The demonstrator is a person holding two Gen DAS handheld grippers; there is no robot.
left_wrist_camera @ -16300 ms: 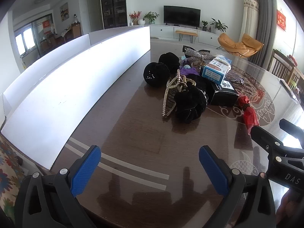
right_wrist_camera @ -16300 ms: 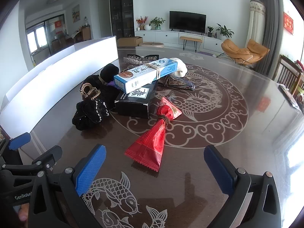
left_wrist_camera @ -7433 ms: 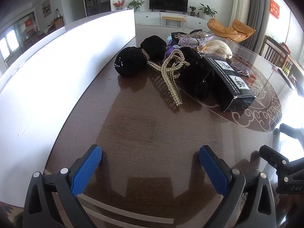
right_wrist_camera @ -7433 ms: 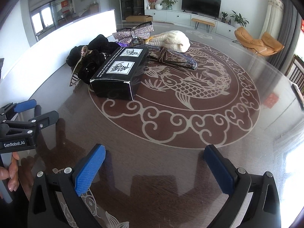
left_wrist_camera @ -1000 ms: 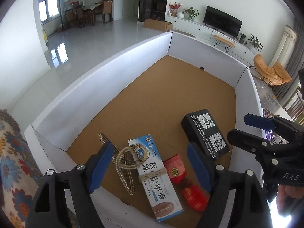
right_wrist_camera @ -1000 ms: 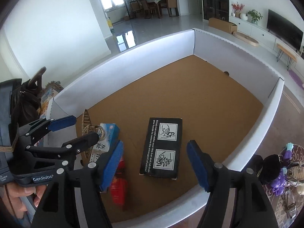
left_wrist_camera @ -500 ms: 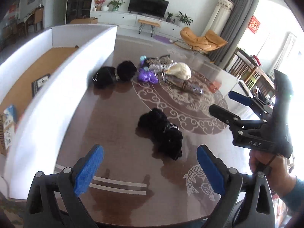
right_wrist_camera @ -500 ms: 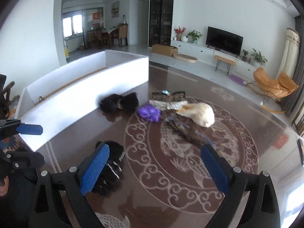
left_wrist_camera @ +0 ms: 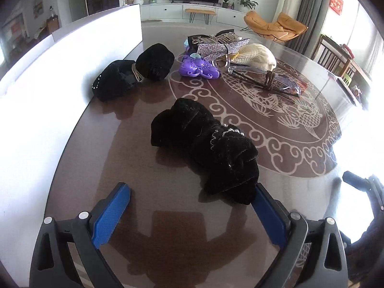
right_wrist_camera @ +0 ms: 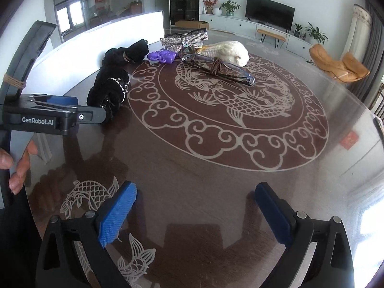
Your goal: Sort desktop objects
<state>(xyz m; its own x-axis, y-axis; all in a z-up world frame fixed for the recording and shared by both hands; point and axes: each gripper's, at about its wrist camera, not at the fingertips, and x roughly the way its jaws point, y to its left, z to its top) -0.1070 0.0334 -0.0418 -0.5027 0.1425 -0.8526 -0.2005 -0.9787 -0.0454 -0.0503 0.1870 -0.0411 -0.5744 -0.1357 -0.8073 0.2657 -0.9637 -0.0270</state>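
A black velvet scrunchie bundle (left_wrist_camera: 206, 148) with a silvery trim lies on the dark glossy worktop (left_wrist_camera: 168, 228), near its left edge and just outside the pale scroll-and-fish medallion printed on the surface. The left tool (left_wrist_camera: 192, 206) hangs over it with its jaws still spreading, close to their widest; the bundle's near end lies just ahead of the right-hand blue pad (left_wrist_camera: 268, 216), and whether the two touch cannot be told. Nothing is held. From the right wrist view the same bundle (right_wrist_camera: 108, 91) sits just beyond the left tool's black body (right_wrist_camera: 48, 117), which a hand (right_wrist_camera: 16, 165) grips at the frame's left edge.

Farther back, a second black fabric bundle (left_wrist_camera: 134, 72), tied at its middle with a tan band, lies against the tall white wall of a box (left_wrist_camera: 60, 76) that runs along the worktop's left side. Beside it sits a purple plastic toy (left_wrist_camera: 199, 68), then a glittery silver bow (left_wrist_camera: 220, 45), a cream knitted item (left_wrist_camera: 256, 56), and a clear packet bound with brown twine (left_wrist_camera: 268, 81) that reaches onto the medallion.

The right tool (right_wrist_camera: 192, 208) points down at a bare stretch of the worktop, nearer the person than the medallion, over a printed fish motif (right_wrist_camera: 91, 196). Its jaws are also opening, almost fully apart, with nothing between the blue pads (right_wrist_camera: 117, 213).
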